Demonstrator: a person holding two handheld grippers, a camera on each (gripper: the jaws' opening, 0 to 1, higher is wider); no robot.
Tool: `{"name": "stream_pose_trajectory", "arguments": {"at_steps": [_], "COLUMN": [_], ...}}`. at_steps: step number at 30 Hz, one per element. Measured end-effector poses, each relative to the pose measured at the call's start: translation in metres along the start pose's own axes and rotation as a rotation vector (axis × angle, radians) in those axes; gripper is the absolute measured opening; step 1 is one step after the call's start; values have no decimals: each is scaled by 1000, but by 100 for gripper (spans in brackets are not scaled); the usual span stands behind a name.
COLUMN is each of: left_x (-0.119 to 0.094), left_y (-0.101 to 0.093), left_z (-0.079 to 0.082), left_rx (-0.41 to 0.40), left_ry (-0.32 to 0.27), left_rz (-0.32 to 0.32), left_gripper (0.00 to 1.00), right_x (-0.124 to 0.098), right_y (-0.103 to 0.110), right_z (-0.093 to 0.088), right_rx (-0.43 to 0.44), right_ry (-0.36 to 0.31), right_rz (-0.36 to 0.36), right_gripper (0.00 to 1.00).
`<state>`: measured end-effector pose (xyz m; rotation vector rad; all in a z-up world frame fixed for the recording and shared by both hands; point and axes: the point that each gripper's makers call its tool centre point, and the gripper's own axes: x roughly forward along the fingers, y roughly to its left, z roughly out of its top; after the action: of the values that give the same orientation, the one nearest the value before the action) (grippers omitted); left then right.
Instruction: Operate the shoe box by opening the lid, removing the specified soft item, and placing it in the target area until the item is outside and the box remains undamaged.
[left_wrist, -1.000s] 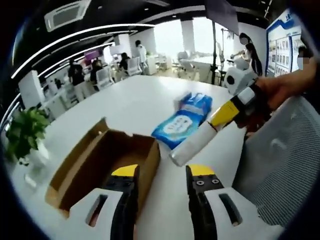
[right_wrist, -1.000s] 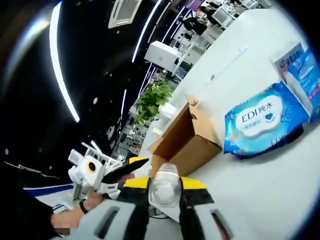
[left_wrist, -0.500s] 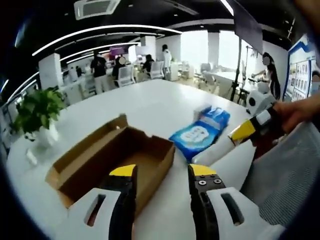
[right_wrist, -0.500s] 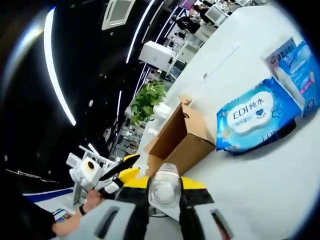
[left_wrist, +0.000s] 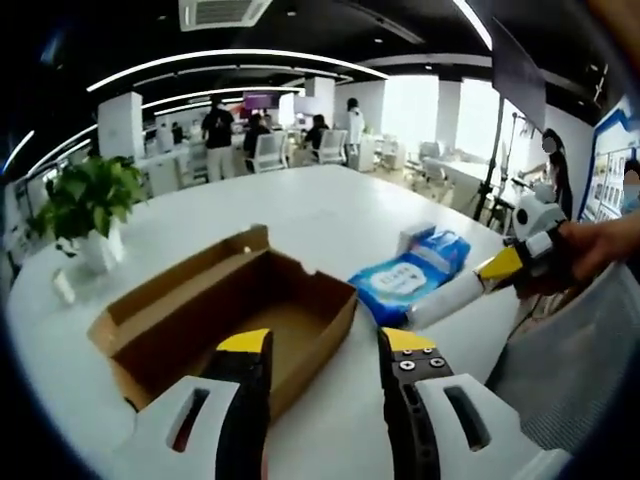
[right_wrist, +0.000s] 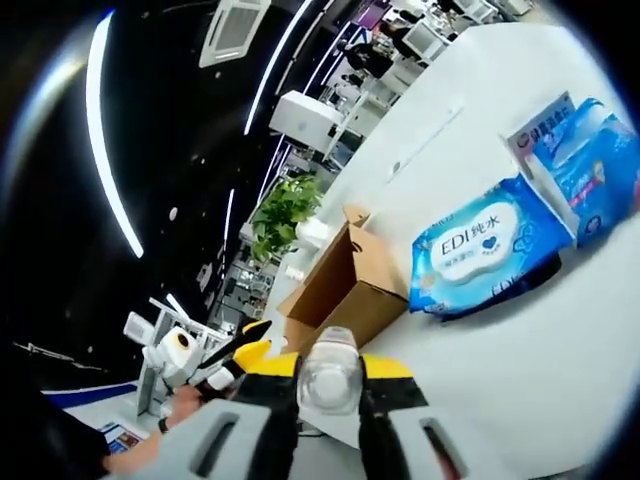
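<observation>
An open brown cardboard shoe box (left_wrist: 235, 315) lies on the white table (left_wrist: 300, 215), empty as far as I can see into it. My left gripper (left_wrist: 325, 345) stands open just before the box's near corner, nothing between its jaws. My right gripper (left_wrist: 510, 265) comes in from the right, shut on a white bottle (left_wrist: 450, 298) that points toward the box. In the right gripper view the bottle (right_wrist: 330, 378) is end-on between the shut jaws of my right gripper (right_wrist: 330, 365), with the box (right_wrist: 345, 285) and my left gripper (right_wrist: 225, 358) beyond. A soft blue wipes pack (left_wrist: 398, 282) (right_wrist: 480, 250) lies beside the box.
More blue packs (right_wrist: 585, 160) (left_wrist: 435, 245) lie behind the wipes pack. A potted plant (left_wrist: 85, 205) stands at the table's far left. A grey mesh chair back (left_wrist: 575, 350) is close on the right. People sit and stand at desks far off.
Both views have drawn back, so box and wipes pack look smaller. In the left gripper view the right gripper with the bottle sits farther right of the box. Left jaws stay open.
</observation>
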<state>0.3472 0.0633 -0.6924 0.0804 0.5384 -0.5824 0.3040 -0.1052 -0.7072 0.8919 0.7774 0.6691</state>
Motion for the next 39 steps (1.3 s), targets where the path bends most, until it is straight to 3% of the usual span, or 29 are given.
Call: {"name": "stream_pose_trajectory", "arguments": {"at_steps": [12,39], "left_x": [1,0], "left_y": [-1,-1], "left_z": [-3,-4], "left_rx": [-11,-8], "left_ry": [-10,-3], "left_rz": [-7,-2], "left_gripper": [47,46], "right_x": [-17,-33], "right_y": [-1,-15], "right_z": [35,82], "right_rx": [-27,-85], "right_ry": [-41,-61], "right_rz": [-1,-53], "right_gripper": [18,18]}}
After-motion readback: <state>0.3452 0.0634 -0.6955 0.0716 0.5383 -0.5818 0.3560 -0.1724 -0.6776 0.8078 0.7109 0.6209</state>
